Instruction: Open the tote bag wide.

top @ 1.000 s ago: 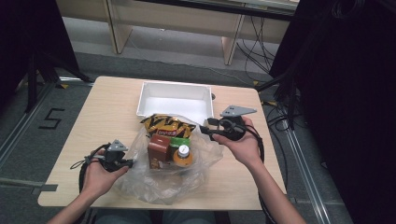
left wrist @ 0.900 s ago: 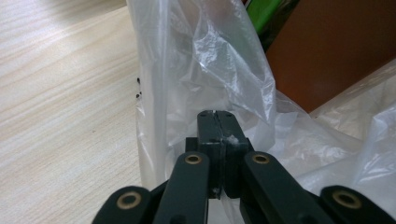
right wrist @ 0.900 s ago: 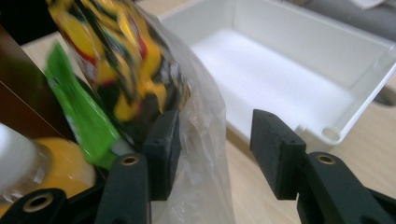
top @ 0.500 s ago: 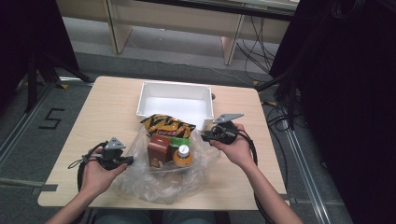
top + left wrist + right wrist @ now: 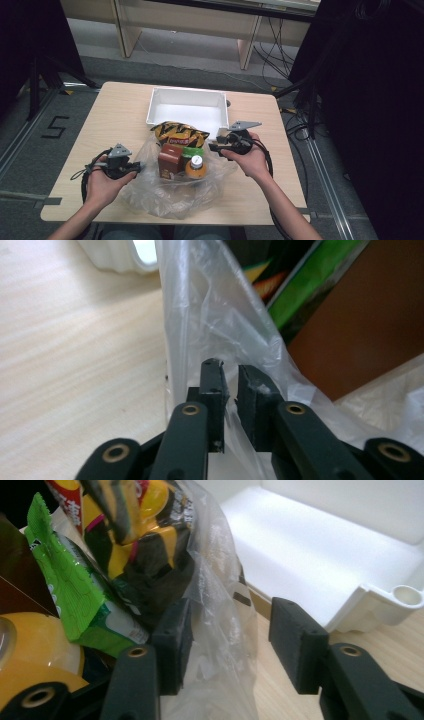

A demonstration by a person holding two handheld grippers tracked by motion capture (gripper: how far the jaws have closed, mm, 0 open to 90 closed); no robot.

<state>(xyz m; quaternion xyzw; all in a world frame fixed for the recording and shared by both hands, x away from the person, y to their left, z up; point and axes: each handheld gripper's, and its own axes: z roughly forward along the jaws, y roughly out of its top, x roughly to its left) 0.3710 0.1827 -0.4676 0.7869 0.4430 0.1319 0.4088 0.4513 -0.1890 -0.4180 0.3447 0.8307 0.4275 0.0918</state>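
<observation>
A clear plastic bag (image 5: 175, 192) lies on the table with a brown box (image 5: 170, 161), a green pack (image 5: 192, 151), a yellow snack bag (image 5: 177, 132) and a white-capped orange bottle (image 5: 196, 167) in it. My left gripper (image 5: 137, 169) is at the bag's left edge. Its jaws have just been opening, and the film (image 5: 200, 315) runs loosely through the narrow gap of that gripper (image 5: 231, 375). My right gripper (image 5: 214, 146) is at the bag's right edge. Its jaws have just been opening too, and this gripper (image 5: 230, 612) stands wide around the film (image 5: 220, 570) without pressing it.
A white tray (image 5: 187, 106) with nothing in it stands just behind the bag, close to the right gripper. A cable trails from each gripper across the wooden table (image 5: 115, 115). Dark stands and a desk frame lie beyond the table's far edge.
My right gripper has come down and a little to the left, to the bag's right edge. The left hand has stayed at the bag's left edge.
</observation>
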